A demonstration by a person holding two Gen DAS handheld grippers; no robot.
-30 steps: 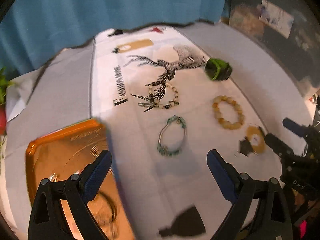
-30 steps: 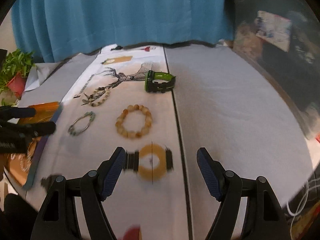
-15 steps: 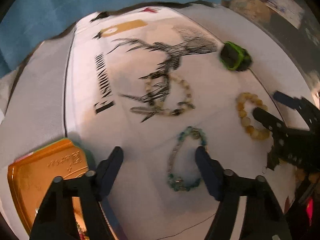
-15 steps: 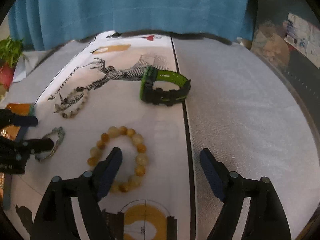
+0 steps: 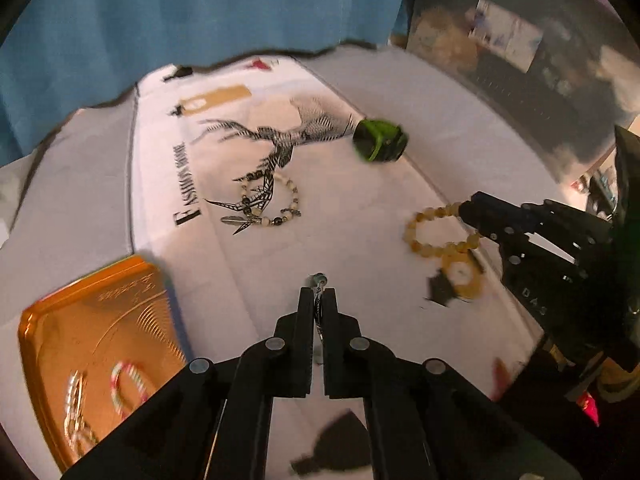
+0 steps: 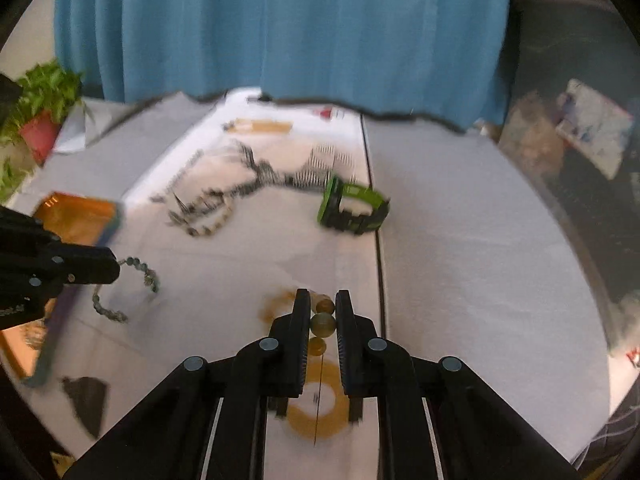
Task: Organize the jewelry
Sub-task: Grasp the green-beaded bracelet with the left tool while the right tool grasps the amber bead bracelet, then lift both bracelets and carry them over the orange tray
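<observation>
My left gripper (image 5: 318, 293) is shut on the teal bead bracelet (image 5: 319, 280), which hangs from its tips in the right wrist view (image 6: 132, 280). My right gripper (image 6: 323, 300) is shut on the amber bead bracelet (image 6: 323, 323); the left wrist view shows that bracelet (image 5: 430, 236) held at the right gripper's tips (image 5: 470, 212). An orange tin tray (image 5: 100, 336) with a few bracelets inside lies at lower left. A cream and black bead bracelet with a feather charm (image 5: 268, 208) and a green and black watch (image 6: 352, 210) lie on the printed white cloth (image 5: 344, 208).
A yellow ring print (image 6: 318, 404) is on the cloth under my right gripper. A blue curtain (image 6: 280, 28) hangs behind the table. A potted plant (image 6: 40, 112) stands at far left. Dark clutter (image 5: 520, 60) lies beyond the table's right edge.
Both grippers were open over the cloth. The left has shut on the teal bracelet and the right on the amber bracelet; both bracelets have come off their earlier spots.
</observation>
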